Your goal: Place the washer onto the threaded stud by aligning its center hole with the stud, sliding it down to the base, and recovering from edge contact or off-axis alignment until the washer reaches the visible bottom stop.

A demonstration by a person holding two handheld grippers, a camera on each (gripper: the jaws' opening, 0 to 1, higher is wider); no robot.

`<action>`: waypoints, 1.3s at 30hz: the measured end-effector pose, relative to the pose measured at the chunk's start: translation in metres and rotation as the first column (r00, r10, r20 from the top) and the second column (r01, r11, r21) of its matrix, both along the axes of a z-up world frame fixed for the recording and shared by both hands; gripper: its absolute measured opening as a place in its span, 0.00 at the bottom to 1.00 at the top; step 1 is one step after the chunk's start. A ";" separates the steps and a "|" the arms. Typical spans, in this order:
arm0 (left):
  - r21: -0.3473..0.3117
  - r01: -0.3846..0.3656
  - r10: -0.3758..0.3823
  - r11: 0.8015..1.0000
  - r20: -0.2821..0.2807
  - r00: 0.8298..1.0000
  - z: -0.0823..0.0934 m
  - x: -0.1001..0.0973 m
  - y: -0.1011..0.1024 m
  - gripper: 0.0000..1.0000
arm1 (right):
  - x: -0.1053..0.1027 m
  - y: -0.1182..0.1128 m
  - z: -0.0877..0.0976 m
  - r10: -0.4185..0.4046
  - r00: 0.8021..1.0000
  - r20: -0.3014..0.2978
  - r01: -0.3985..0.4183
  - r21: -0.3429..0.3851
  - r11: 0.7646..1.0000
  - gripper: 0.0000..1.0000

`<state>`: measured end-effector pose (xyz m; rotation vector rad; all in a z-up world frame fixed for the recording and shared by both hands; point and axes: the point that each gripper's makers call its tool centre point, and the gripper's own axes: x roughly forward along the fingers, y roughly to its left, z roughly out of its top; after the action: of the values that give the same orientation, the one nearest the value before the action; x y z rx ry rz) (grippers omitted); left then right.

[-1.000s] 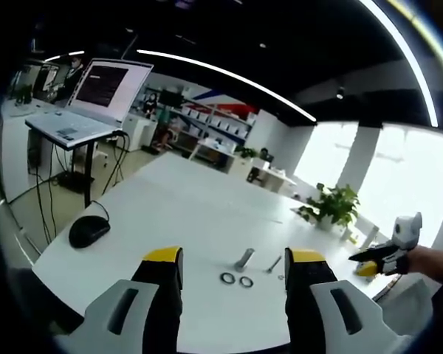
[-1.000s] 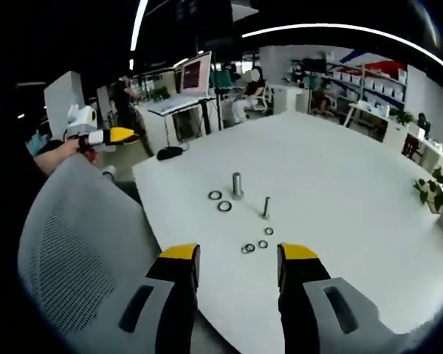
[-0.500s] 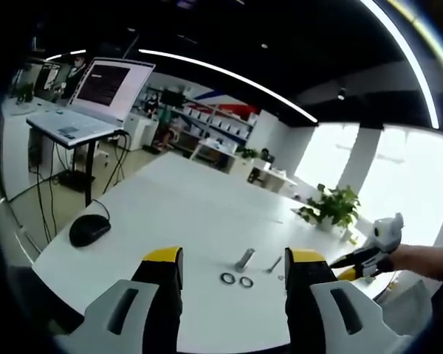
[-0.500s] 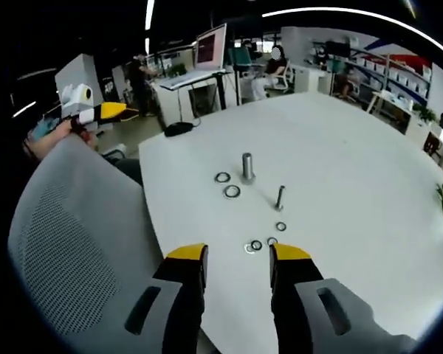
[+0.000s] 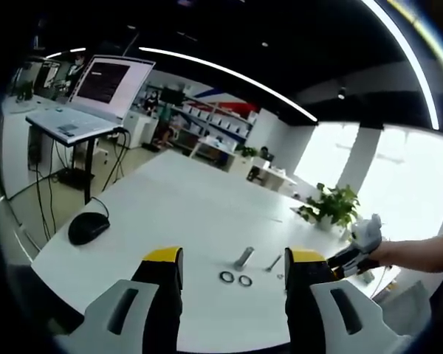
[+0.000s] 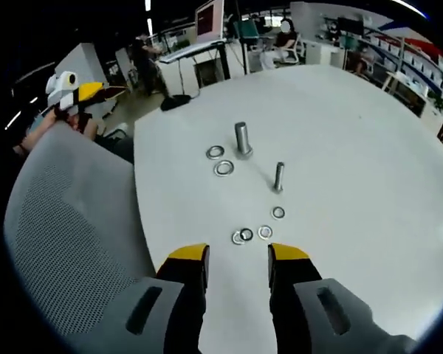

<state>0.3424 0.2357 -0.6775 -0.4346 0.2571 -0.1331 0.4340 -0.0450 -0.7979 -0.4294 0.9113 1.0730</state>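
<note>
On the white table (image 6: 369,147) a thick threaded stud (image 6: 242,139) stands upright, with a thinner stud (image 6: 278,177) to its right. Two large washers (image 6: 224,168) lie beside the thick stud. Several small washers (image 6: 265,232) lie nearer, just beyond my right gripper (image 6: 238,258), which is open and holds nothing. My left gripper (image 5: 235,258) is also open and empty, hanging above the near table edge. Past it I see the thick stud (image 5: 244,257), the thin stud (image 5: 273,262) and the large washers (image 5: 227,276). The right gripper (image 5: 358,243) comes in from the right.
A grey mesh chair back (image 6: 66,243) rises left of the right gripper, and the left gripper (image 6: 74,92) shows beyond it. A black mouse (image 5: 87,227) lies on the table's left corner. A laptop on a stand (image 5: 74,122) and a potted plant (image 5: 332,206) stand farther off.
The right gripper has moved forward over the table, so the small washers lie closer to its jaws, which stand slightly narrower. The left gripper has stayed almost still.
</note>
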 end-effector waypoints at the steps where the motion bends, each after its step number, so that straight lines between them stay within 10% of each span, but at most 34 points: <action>1: -0.001 0.000 0.000 1.000 -0.001 1.000 0.000 0.000 0.000 0.54 | 0.001 0.000 -0.002 0.005 1.000 -0.003 -0.005 -0.008 1.000 0.33; 39: -0.006 0.025 -0.025 1.000 -0.035 0.999 -0.008 0.003 -0.001 0.48 | 0.031 0.011 -0.063 0.258 0.965 -0.039 -0.259 -0.271 0.927 0.22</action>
<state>0.3454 0.2348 -0.6858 -0.4396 0.2968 -0.1510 0.4645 -0.0339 -0.8606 -0.7966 1.0303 1.1899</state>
